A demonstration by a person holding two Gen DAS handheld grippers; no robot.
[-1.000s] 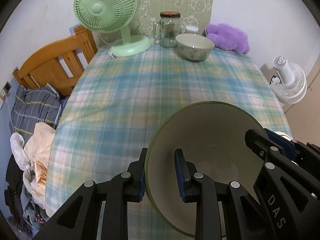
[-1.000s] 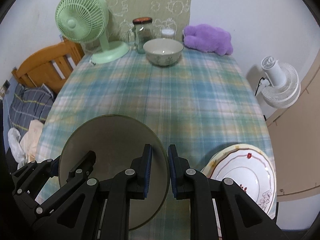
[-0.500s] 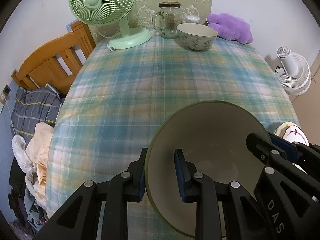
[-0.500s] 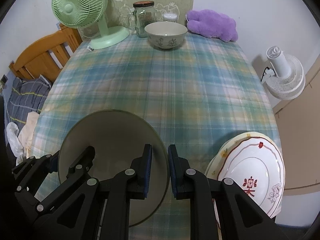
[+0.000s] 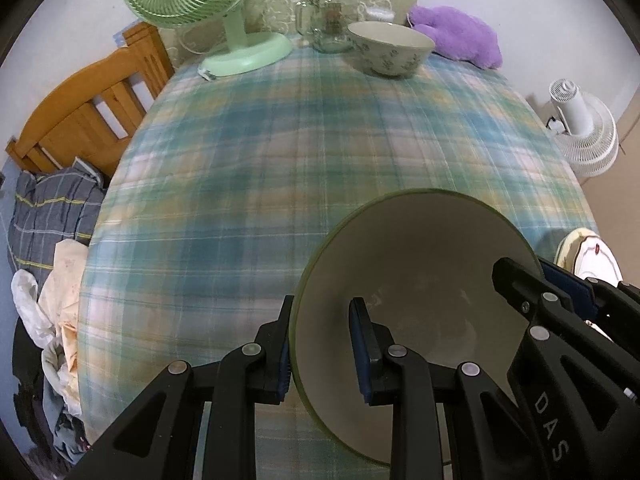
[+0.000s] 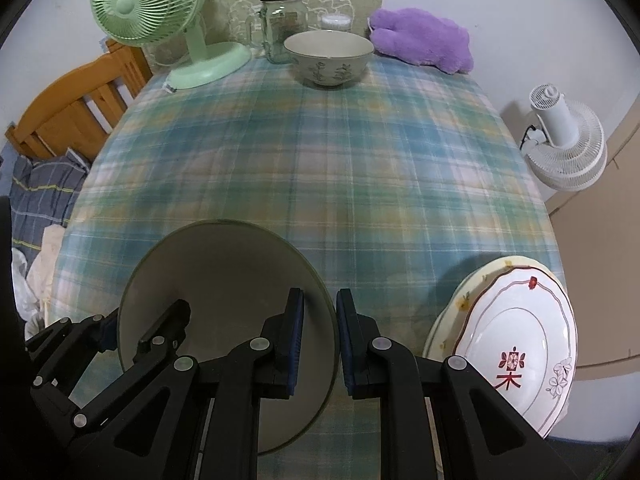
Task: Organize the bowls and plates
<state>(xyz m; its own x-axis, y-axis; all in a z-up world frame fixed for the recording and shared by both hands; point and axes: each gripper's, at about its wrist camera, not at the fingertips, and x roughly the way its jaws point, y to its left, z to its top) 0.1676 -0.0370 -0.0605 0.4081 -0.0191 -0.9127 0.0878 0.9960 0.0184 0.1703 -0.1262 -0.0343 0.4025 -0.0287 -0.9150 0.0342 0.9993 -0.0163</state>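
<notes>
A large green-rimmed cream bowl (image 5: 416, 264) is held above the near end of the plaid table by both grippers. My left gripper (image 5: 320, 348) is shut on its left rim. My right gripper (image 6: 320, 340) is shut on its right rim; the bowl also shows in the right wrist view (image 6: 224, 280). A second bowl with a leaf pattern (image 6: 329, 58) stands at the far end of the table; it also shows in the left wrist view (image 5: 390, 53). A stack of white plates (image 6: 516, 344) with red marks lies at the near right table corner.
A green desk fan (image 6: 160, 20), a glass jar (image 6: 284, 22) and a purple plush toy (image 6: 420, 38) stand along the far edge. A wooden bed frame (image 5: 80, 116) and bedding lie to the left. A white floor fan (image 6: 564, 140) stands to the right.
Both grippers have carried the bowl forward over the table. The far bowl, fan and jar now look larger and nearer. The grip on the bowl is unchanged.
</notes>
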